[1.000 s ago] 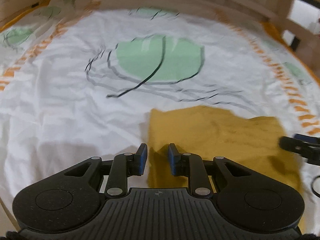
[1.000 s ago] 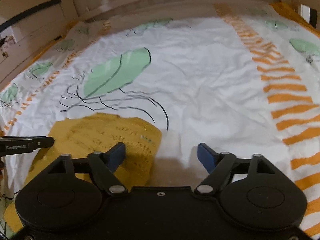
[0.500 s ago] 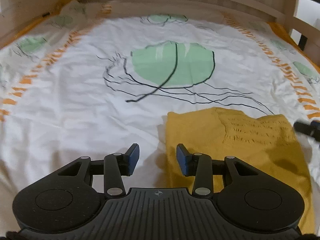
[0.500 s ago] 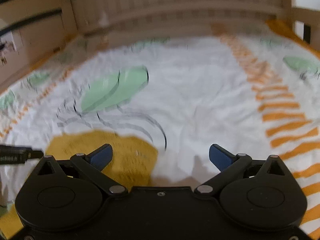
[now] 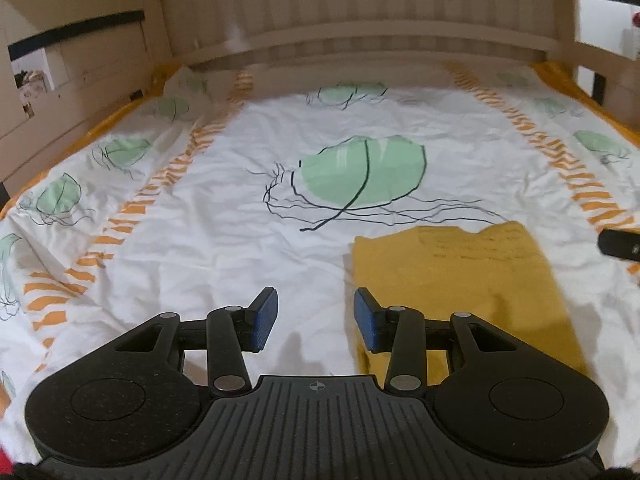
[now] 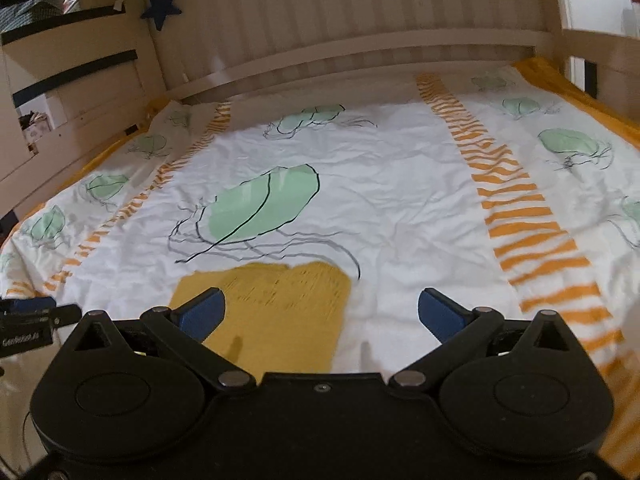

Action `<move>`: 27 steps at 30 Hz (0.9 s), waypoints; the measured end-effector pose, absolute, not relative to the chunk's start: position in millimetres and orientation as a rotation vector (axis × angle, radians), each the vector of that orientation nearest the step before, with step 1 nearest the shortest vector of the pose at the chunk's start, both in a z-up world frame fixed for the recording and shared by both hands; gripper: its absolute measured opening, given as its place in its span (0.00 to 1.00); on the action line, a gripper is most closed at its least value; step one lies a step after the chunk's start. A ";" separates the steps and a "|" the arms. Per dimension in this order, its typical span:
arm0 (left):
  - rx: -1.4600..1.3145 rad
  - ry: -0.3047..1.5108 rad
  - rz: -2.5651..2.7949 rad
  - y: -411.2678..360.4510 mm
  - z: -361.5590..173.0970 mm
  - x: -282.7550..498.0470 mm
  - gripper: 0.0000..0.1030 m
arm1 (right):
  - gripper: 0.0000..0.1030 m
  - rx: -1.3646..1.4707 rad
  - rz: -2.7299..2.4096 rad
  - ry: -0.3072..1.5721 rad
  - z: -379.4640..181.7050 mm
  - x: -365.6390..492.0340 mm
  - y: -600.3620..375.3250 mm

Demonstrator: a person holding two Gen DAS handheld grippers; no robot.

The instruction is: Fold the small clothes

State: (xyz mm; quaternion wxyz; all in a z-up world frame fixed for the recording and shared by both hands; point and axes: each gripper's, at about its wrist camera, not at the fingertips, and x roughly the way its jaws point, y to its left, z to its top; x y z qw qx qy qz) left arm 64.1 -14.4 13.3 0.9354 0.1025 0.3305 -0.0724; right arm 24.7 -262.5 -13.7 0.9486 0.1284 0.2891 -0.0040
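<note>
Both wrist cameras sit just behind their grippers, looking forward and tilted down over the bed (image 5: pixel 224 240) toward the wooden headboard (image 5: pixel 360 12). The left view has the folded yellow garment (image 5: pixel 460 272) at lower right, the right view at lower left; both share the large green print (image 6: pixel 260 204).

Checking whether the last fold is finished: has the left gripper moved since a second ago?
Yes. The left gripper has pulled back and up from the yellow garment; against the green jellyfish print, its now-open, empty fingers sit farther away.
</note>
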 end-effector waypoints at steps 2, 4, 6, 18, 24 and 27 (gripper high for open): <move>0.220 0.677 -0.148 -15.2 15.8 50.0 0.39 | 0.99 0.240 -0.025 0.584 -11.0 7.2 -250.6; 0.225 0.690 -0.153 -13.9 16.0 37.5 0.39 | 0.99 0.221 -0.050 0.584 -10.5 -9.1 -240.4; 0.206 0.715 -0.175 -10.2 14.4 27.3 0.39 | 0.99 0.210 -0.081 0.578 -10.1 -23.8 -232.6; 0.140 0.806 -0.229 3.9 -5.1 -20.2 0.39 | 0.99 0.137 -0.178 0.617 -11.1 -79.7 -204.7; 0.137 0.873 -0.227 5.5 -15.4 -32.2 0.39 | 0.99 0.192 -0.119 0.706 -23.1 -85.9 -199.0; 0.138 0.877 -0.231 5.9 -19.4 -36.8 0.39 | 0.99 0.196 -0.119 0.722 -25.8 -88.7 -195.0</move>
